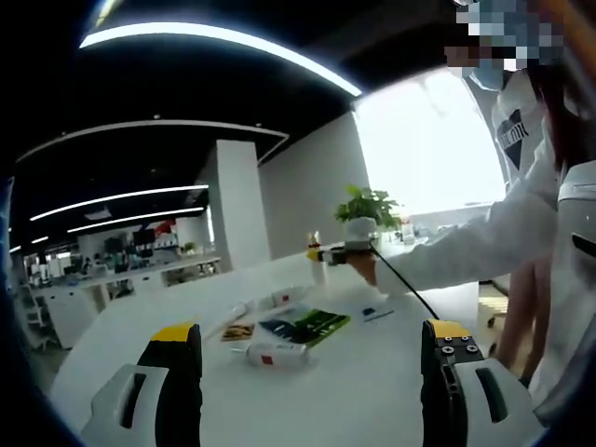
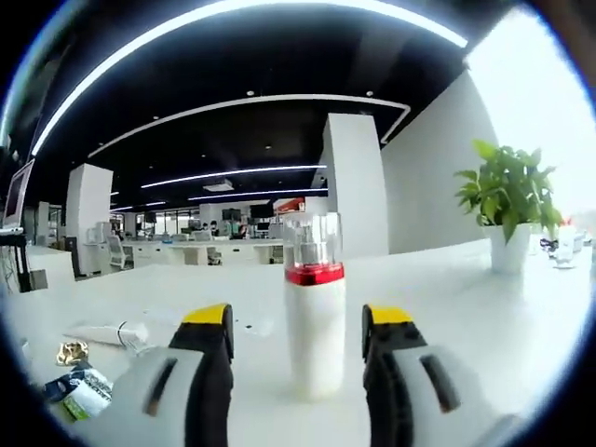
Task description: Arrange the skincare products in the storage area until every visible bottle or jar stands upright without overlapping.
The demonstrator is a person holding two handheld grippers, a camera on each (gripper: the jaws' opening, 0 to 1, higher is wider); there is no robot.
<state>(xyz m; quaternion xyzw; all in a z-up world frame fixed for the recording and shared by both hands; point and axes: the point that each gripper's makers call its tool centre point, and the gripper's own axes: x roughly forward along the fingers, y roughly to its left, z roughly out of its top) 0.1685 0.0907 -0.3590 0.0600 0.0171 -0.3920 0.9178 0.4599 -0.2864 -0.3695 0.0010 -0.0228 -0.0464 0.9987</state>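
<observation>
In the right gripper view, the right gripper [image 2: 296, 349] is hovering low over the white bench [image 2: 484, 307] with its jaws wide apart. A white bottle [image 2: 314, 312] with a red band and a clear cap is standing upright between them, apparently touching neither. A potted plant [image 2: 508, 209] is sitting off to the side.

In the left gripper view, the left gripper [image 1: 310, 349] is also spread wide, holding nothing. Ahead, a white tube [image 1: 272, 353] is lying on its side beside some leaflets [image 1: 303, 326]. A person's sleeve [image 1: 466, 247] is reaching across the bench.
</observation>
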